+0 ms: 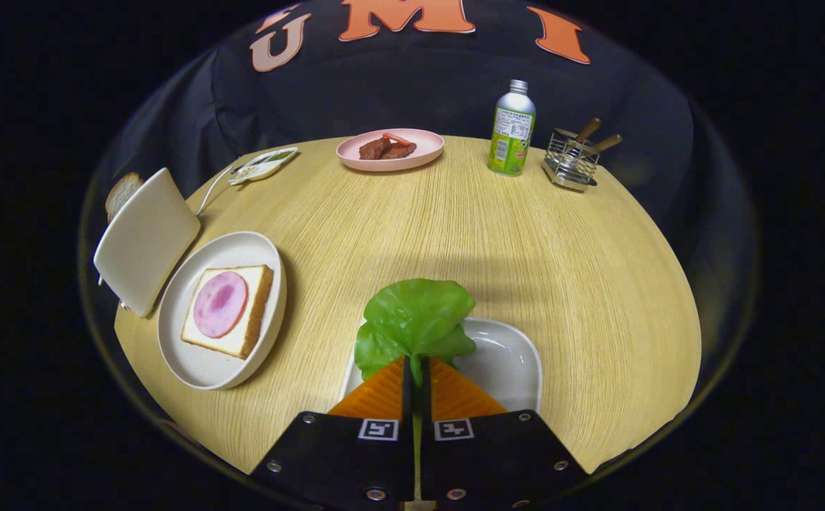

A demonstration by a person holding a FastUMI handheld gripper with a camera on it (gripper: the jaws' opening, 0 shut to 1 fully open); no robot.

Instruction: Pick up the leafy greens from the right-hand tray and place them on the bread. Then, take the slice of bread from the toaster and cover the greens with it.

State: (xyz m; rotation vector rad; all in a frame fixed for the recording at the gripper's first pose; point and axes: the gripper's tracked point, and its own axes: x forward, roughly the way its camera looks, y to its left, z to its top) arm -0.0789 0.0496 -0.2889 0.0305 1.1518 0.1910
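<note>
Orange tongs (416,363) pinch the green leaf (416,316) over its white tray (511,358); bottle (511,131) label unreadable, upper right.

The wooden worktop (412,220) carries a toaster (144,241) and a plate (192,358) at its left edge, a tray (508,362) at the near edge, and a pink dish (423,152), bottle (512,131) and wire rack (569,162) along the far edge.
</note>
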